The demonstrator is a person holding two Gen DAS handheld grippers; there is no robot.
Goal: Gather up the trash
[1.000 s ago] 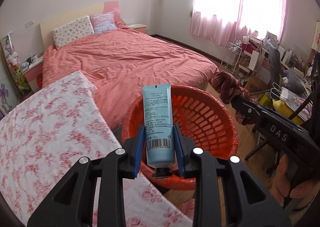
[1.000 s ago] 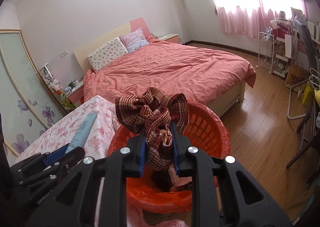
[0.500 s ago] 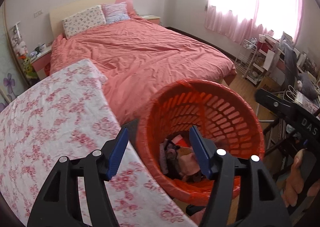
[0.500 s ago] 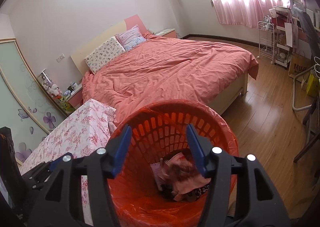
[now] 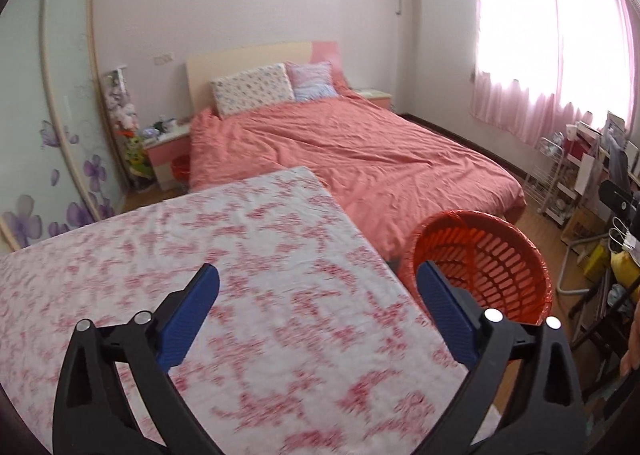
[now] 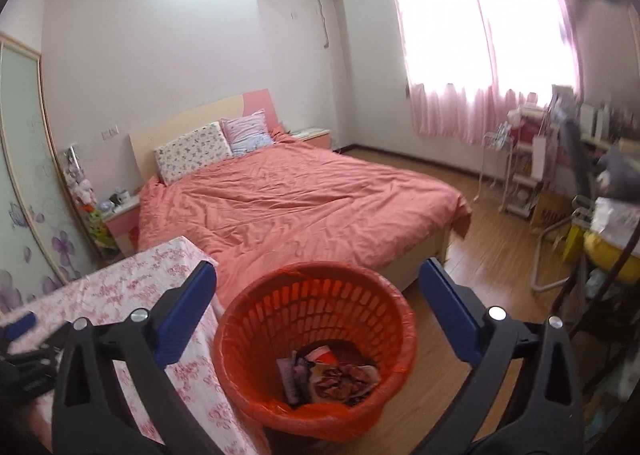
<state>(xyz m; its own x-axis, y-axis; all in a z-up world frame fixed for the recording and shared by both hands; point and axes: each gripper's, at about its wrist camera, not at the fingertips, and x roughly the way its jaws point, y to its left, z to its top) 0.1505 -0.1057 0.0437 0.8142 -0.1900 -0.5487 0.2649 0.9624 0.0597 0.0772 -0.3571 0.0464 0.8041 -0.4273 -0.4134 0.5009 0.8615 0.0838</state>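
An orange plastic basket lined with an orange bag stands on the floor beside the table. Crumpled cloth and packets lie in its bottom. My right gripper is open and empty, raised above the basket. My left gripper is open and empty over the floral tablecloth, with the basket to its right. The left gripper's tip also shows at the lower left of the right wrist view.
A bed with a salmon cover lies behind the table and basket. Wooden floor runs to the right. A wire rack and cluttered chairs stand at the right. A nightstand and sliding door are at the left.
One second ago my left gripper held a blue tube and my right held a striped cloth; both were dropped into the basket. Both grippers then opened wider, lifted and drew back; the left swung over the table.
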